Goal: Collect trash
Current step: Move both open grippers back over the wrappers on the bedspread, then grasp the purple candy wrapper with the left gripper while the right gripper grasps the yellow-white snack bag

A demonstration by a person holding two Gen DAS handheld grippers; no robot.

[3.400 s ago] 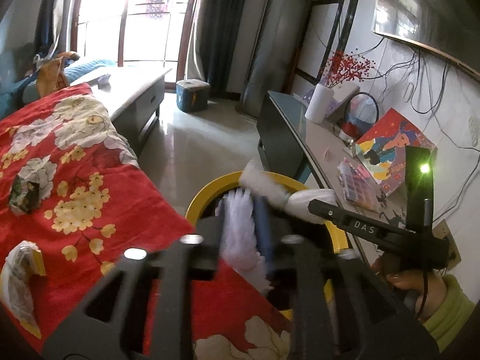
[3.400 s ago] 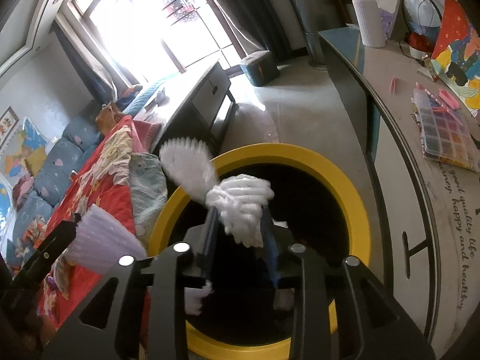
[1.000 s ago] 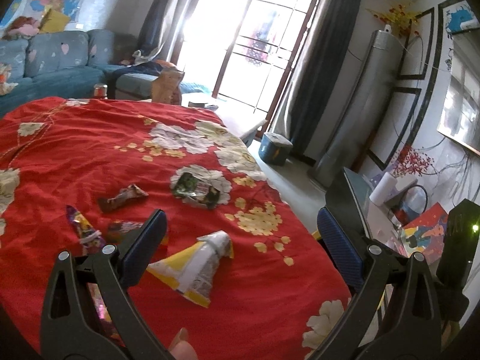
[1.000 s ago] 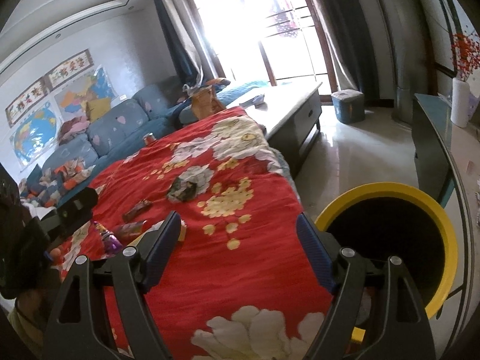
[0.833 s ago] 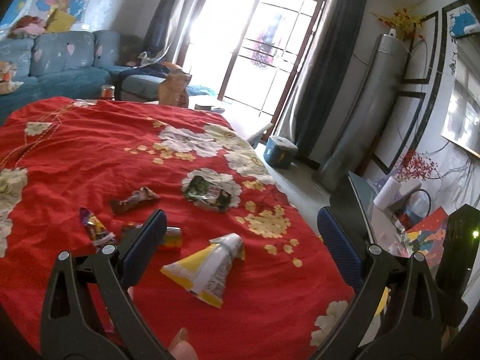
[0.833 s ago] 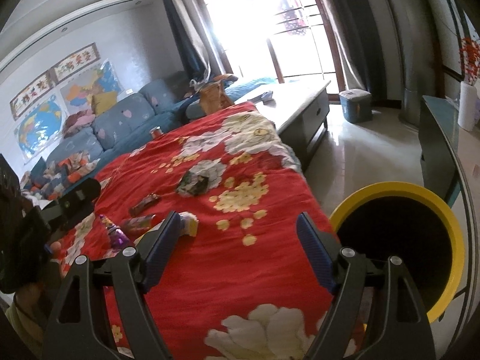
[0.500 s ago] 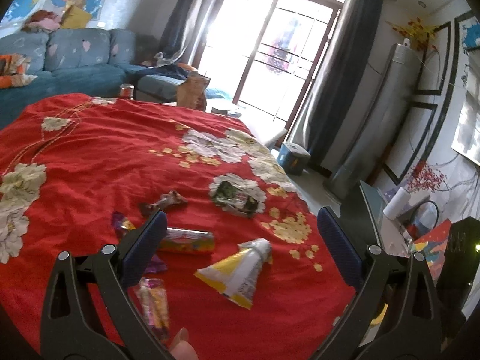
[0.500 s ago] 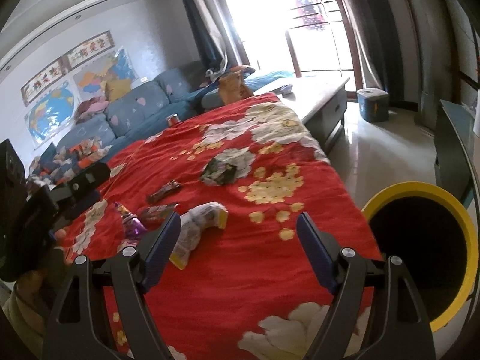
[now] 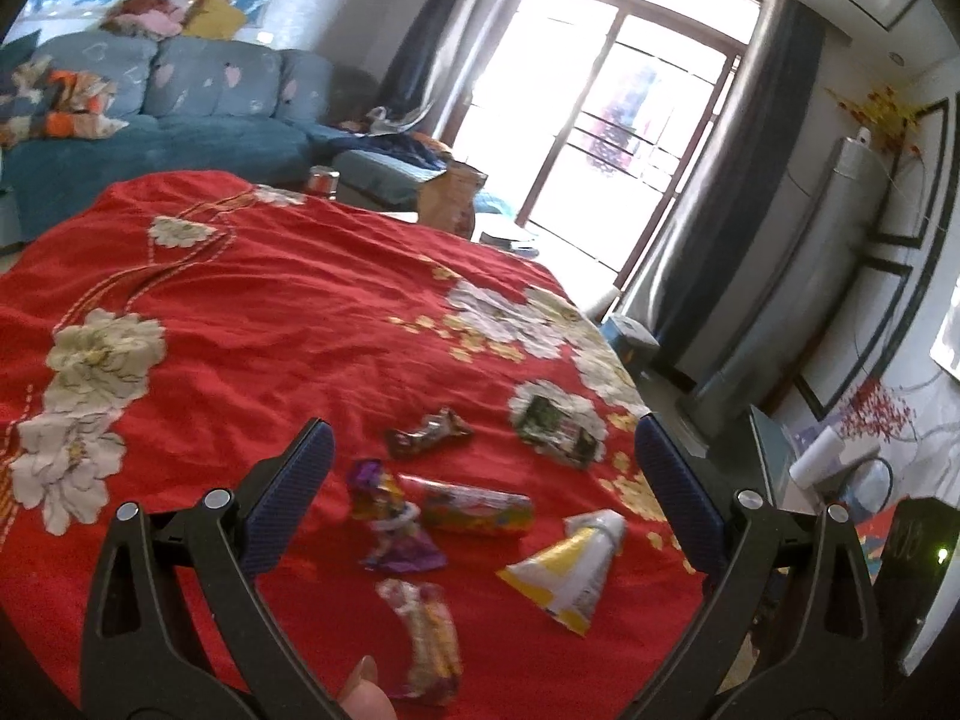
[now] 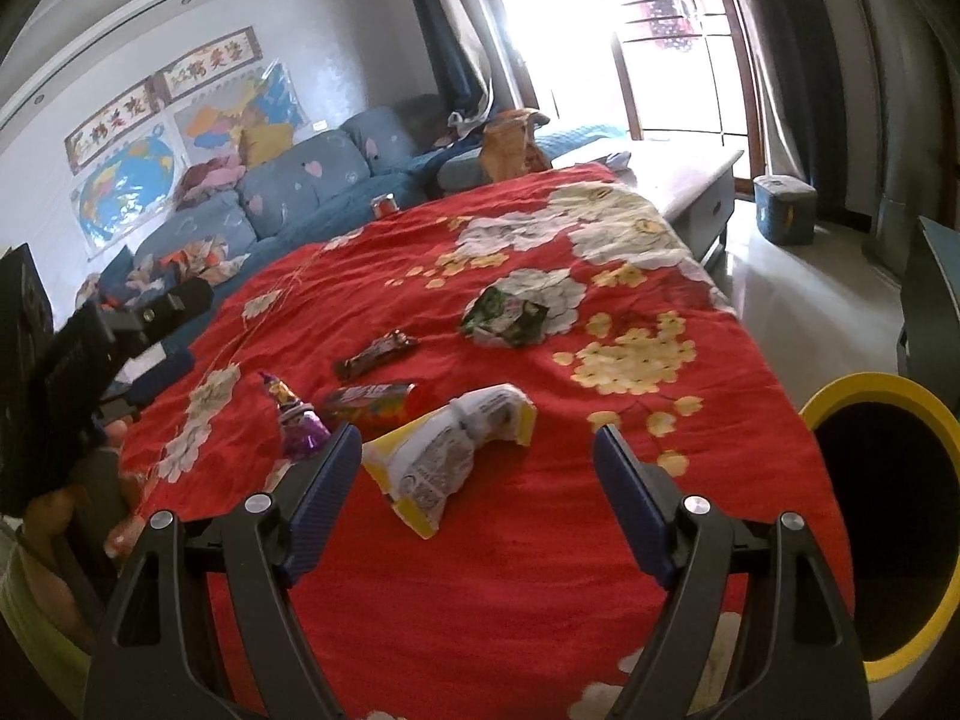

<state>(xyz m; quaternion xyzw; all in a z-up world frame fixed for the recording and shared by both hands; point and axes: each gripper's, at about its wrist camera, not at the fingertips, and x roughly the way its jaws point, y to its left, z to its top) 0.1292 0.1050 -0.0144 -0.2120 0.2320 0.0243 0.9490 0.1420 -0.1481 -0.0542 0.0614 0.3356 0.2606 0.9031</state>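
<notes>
Several wrappers lie on the red flowered cloth point(image 9: 252, 324). A yellow-and-white bag point(image 9: 567, 570) point(image 10: 447, 450) lies nearest, with a purple wrapper point(image 9: 390, 528) point(image 10: 297, 414), a multicoloured tube wrapper point(image 9: 474, 504) point(image 10: 369, 399), a pink wrapper point(image 9: 426, 630), a brown bar wrapper point(image 9: 426, 432) point(image 10: 375, 354) and a green packet point(image 9: 555, 432) point(image 10: 504, 315) around it. My left gripper point(image 9: 480, 456) is open above the tube and purple wrappers. My right gripper point(image 10: 477, 450) is open, with the yellow-and-white bag just ahead between its fingers, untouched. The yellow-rimmed bin point(image 10: 888, 516) stands at the right.
A blue sofa point(image 9: 162, 120) point(image 10: 288, 192) lies beyond the cloth, a low table point(image 10: 678, 174) toward the bright window. A grey cabinet point(image 9: 774, 456) with a white vase point(image 9: 816, 456) stands on the right. The other hand-held gripper point(image 10: 78, 354) shows at the left edge.
Both grippers have swung left from the bin over the cloth; more wrappers have come into view, and the yellow-and-white bag now sits between the right fingers. Both jaws stayed open.
</notes>
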